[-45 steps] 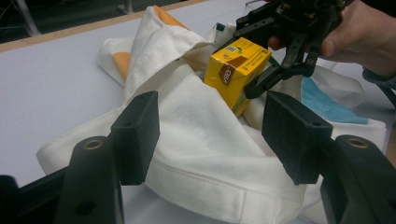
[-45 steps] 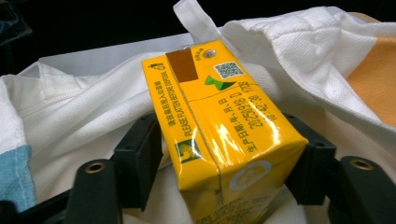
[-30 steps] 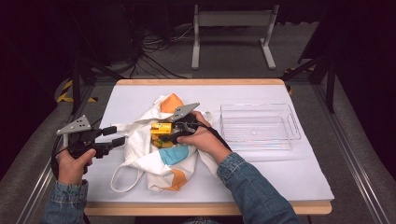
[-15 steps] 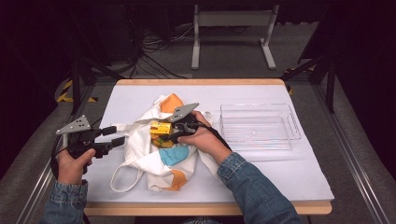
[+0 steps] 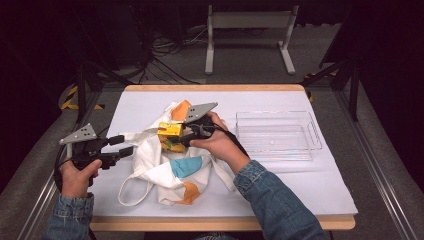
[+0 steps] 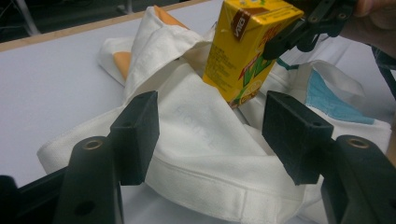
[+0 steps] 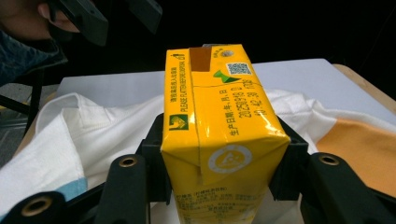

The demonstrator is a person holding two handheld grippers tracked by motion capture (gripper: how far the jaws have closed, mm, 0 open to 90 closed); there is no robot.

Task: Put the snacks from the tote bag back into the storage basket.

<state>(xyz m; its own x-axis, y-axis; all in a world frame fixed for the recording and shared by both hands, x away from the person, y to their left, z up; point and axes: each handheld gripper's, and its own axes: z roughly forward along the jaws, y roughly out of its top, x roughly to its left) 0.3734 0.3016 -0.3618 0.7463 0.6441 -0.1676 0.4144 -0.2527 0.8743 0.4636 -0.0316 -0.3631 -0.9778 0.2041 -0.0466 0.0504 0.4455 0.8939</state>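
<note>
Dark room, cables and a grey metal stand on the floor behind; white-covered table with wooden edge (image 5: pixel 300 170) in the high view; cream cloth tote bag with orange and blue patches (image 5: pixel 165 165) lying crumpled left of centre; clear plastic rectangular tray (image 5: pixel 277 134) sitting to its right, apart from it; right gripper (image 5: pixel 181 135) gripping a yellow drink carton (image 5: pixel 170 131) just above the bag's opening, carton hanging over the cloth; left gripper (image 5: pixel 125 145) pointing at the bag's left edge, fingertips at the cloth, denim sleeves coming in from the bottom.

Left gripper view: black jaws standing wide, nothing pinched between them; the tote bag (image 6: pixel 205 154) lying bunched in front of and between them; the carton (image 6: pixel 243 46) tilting above the bag's folds, lower corner near the cloth, the right gripper (image 6: pixel 299 32) clamping it from the upper right.

Right gripper view: both jaws pressing the carton (image 7: pixel 219 135) on its two sides, jaws having just been closing a little onto it; carton's top end facing the camera; bag (image 7: pixel 84 135) spreading underneath; table (image 7: pixel 116 86) beyond.
</note>
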